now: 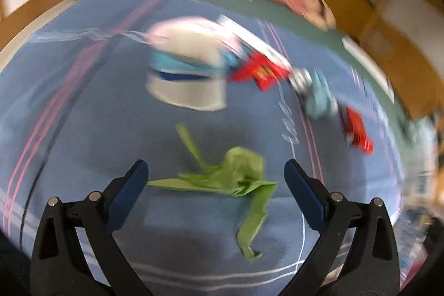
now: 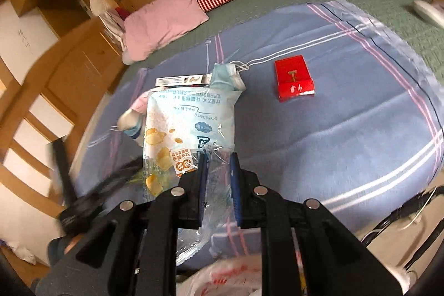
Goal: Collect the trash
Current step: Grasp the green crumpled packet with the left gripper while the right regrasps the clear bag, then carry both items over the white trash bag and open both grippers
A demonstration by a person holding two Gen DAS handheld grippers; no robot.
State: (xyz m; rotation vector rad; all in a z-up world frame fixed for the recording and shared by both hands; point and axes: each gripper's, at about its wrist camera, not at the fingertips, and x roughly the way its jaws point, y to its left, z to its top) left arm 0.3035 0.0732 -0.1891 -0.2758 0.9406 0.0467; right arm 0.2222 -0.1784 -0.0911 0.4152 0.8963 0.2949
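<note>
left gripper (image 1: 216, 176): jaws spread wide with nothing between the pads; it points steeply down at the bed (image 1: 83, 129), and its view is smeared by motion.
green wrapper (image 1: 236, 179): crumpled on the blue bedspread, straight ahead of the left jaws and roughly centred in their gap; its main body runs across the gap, with one thin tail trailing up and away and another back toward the gripper.
other trash beyond: a white and blue bag (image 1: 188, 79), then red packets (image 1: 260, 72) and a pale blue scrap further right, all well past the green wrapper.
nearer hand, as I judge it: the left, since the wrapper already lies between its fingers' line.
right gripper (image 2: 217, 157): jaws nearly closed, pinching the clear end of the snack bag (image 2: 188, 124), which hangs from the pads over the bed.
red box (image 2: 294, 79): flat on the bedspread, up and right of the right jaws, well apart.
white plastic bag (image 2: 230, 282): below the right gripper, probably the collecting bag.
</note>
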